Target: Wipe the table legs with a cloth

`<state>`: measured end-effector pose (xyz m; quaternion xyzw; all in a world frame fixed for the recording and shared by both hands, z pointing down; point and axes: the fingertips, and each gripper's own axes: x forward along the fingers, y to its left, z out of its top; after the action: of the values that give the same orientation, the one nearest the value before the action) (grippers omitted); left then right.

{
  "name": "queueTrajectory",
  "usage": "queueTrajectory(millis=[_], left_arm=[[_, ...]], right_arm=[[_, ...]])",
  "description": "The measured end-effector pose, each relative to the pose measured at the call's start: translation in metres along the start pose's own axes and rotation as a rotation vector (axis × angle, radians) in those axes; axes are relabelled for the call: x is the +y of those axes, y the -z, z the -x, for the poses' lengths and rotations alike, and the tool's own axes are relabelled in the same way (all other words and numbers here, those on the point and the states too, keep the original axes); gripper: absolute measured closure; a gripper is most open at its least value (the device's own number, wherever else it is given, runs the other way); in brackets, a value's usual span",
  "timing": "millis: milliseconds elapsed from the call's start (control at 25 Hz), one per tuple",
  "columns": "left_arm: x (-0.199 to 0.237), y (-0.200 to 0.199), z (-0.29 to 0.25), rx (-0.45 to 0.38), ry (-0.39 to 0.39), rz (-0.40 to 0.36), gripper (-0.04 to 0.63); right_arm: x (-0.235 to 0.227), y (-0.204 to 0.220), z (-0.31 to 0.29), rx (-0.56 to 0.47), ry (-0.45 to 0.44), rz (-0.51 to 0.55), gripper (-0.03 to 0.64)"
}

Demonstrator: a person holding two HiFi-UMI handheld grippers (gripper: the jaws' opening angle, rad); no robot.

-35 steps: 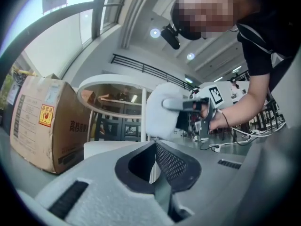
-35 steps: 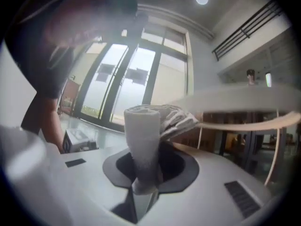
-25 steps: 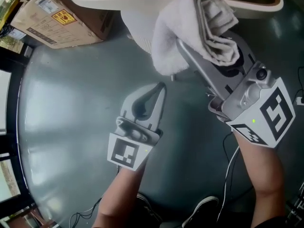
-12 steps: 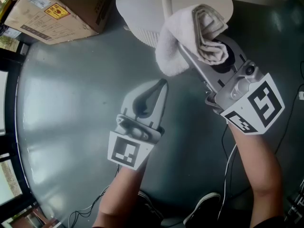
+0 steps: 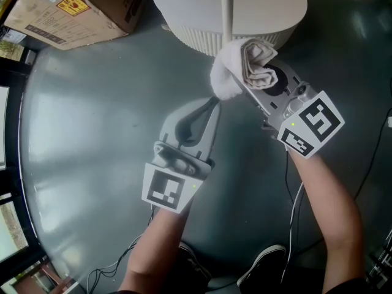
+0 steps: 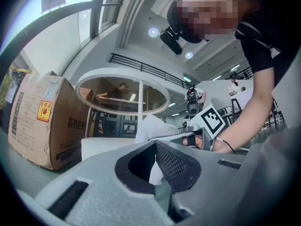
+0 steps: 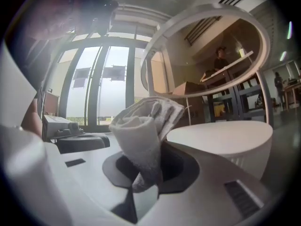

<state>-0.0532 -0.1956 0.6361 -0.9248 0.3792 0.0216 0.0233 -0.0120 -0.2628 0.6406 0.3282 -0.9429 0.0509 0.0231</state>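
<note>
A folded white cloth (image 5: 244, 66) sits clamped in my right gripper (image 5: 240, 77), which is shut on it. The cloth touches the thin white table leg (image 5: 226, 8) just above the round white base (image 5: 184, 5). In the right gripper view the cloth (image 7: 143, 131) stands up between the jaws, with the base (image 7: 225, 138) behind it. My left gripper (image 5: 211, 108) hangs shut and empty over the grey floor, just left of and below the cloth. The left gripper view looks past my left gripper (image 6: 162, 182) to the leg (image 6: 140, 105) and the cloth (image 6: 151, 128).
A cardboard box (image 5: 67, 11) stands on the floor at the upper left, close to the base. Dark window frames (image 5: 12, 133) run along the left edge. Thin cables (image 5: 293, 213) and the person's shoes (image 5: 263, 271) lie near the bottom.
My right gripper has carried the cloth down and away, from under the tabletop's rim to the leg just above the base. The left gripper has hardly moved.
</note>
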Motion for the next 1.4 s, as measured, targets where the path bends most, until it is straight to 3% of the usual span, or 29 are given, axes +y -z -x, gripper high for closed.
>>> queueTrajectory(millis=[360,520,600,680,760,920,1040,1120,1200,1400], left_arm=[[-0.010,0.016,0.007,0.048,0.009,0.018,0.589],[-0.012,0.018,0.003,0.042,0.014,0.031,0.589],[-0.018,0.017,-0.003,0.039,0.027,0.038,0.589],[-0.024,0.016,-0.005,0.046,0.047,0.040,0.589],[-0.022,0.016,0.001,0.064,0.053,0.035,0.589],[-0.016,0.013,0.000,0.054,0.042,0.029,0.589],[-0.017,0.009,-0.005,0.042,0.045,0.021,0.589],[-0.019,0.007,-0.007,0.036,0.046,0.022,0.589],[-0.021,0.006,-0.008,0.036,0.047,0.023,0.589],[-0.018,0.012,-0.001,0.050,0.045,0.024,0.589]], right_arm=[[-0.013,0.118,-0.009,0.224,0.011,-0.121,0.546],[-0.018,0.184,-0.018,0.355,0.020,-0.373,0.546],[-0.018,0.186,-0.015,0.360,0.003,-0.444,0.546],[-0.017,0.161,-0.005,0.314,-0.014,-0.391,0.546],[-0.020,0.110,0.005,0.223,-0.022,-0.268,0.546],[-0.046,-0.042,0.011,-0.066,-0.034,-0.057,0.546],[-0.035,-0.135,0.007,-0.243,-0.101,0.076,0.546],[-0.016,-0.153,0.000,-0.274,-0.168,0.157,0.546],[-0.005,-0.147,-0.002,-0.283,-0.205,0.168,0.546],[-0.007,-0.096,-0.004,-0.214,-0.205,0.151,0.548]])
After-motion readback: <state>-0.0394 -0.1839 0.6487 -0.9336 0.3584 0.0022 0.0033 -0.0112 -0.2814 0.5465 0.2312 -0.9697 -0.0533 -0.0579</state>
